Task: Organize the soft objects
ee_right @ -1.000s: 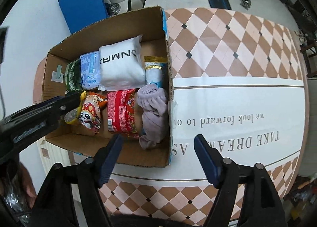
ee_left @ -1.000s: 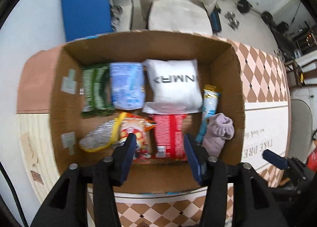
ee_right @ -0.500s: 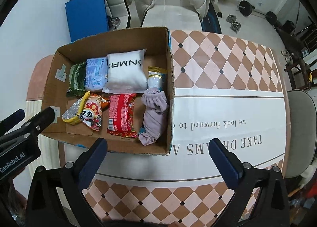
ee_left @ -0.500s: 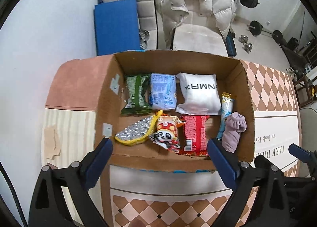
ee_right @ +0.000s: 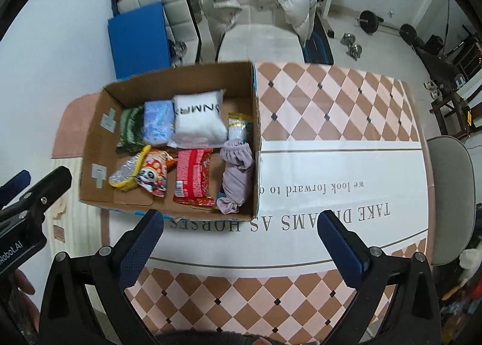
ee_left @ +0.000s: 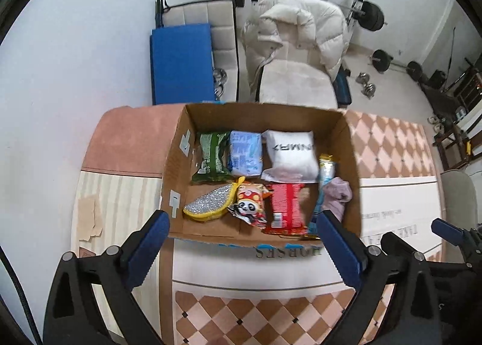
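Both grippers are hanging above the table w/ jaws spread wide, holding nothing: left gripper [ee_left: 241, 247], right gripper [ee_right: 239, 241]. Soft stuff is sitting inside the brown cardboard box [ee_right: 93, 146], incl. the crumpled lilac sock [ee_right: 236, 170] by its right wall. Imo just keep clear of the box rim. Vs 1 s ago, left jaws are opening up and both are pulling back higher.

The left tool [ee_left: 242, 238] and right tool [ee_right: 240, 236] both hover with fingers spread wide, gripping nothing.
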Tool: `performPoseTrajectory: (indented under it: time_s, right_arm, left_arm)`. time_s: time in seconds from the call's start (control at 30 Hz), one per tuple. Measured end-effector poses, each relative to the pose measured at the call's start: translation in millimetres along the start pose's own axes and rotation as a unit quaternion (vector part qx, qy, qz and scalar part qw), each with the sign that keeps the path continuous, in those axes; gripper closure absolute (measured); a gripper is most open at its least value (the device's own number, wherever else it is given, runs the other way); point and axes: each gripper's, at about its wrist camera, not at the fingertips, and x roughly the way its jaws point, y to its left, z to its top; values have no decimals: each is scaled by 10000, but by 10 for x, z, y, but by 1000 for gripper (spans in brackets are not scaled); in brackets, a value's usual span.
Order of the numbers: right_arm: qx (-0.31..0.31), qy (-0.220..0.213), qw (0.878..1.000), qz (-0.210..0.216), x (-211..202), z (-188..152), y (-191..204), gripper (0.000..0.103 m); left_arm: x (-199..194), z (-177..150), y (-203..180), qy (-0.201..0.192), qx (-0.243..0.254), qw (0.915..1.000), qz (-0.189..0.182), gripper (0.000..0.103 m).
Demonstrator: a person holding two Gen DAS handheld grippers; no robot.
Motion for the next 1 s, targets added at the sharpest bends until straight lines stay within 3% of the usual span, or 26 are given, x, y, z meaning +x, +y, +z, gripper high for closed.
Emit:
performPoseTrajectory:
  time_s: [0.3, 0.5, 0.8, 1.0]
  right_arm:
    - [-107, -776, 9969, 36, -940, -257, -44, 0]
    - [-263, -1073, 9938, 110, -1423, -413, 6, 0]
    - [-519, -1354, 9892, 210, -1912, -627, 96, 0]
    - [-526, -1476, 9876, 79, -2007, -651, 108, 0]
  left_arm:
    - [-656, -133, 21, -341, -98, 9993, -115, 3]
    - [-1036, -187, -1, -487, 10, 9985, -247, 3]
    - [-1461, -308, 4, -655, 62, 9972, -351, 3]
    - [-1541, -338, 27, -822, 77, 9964, -170, 3]
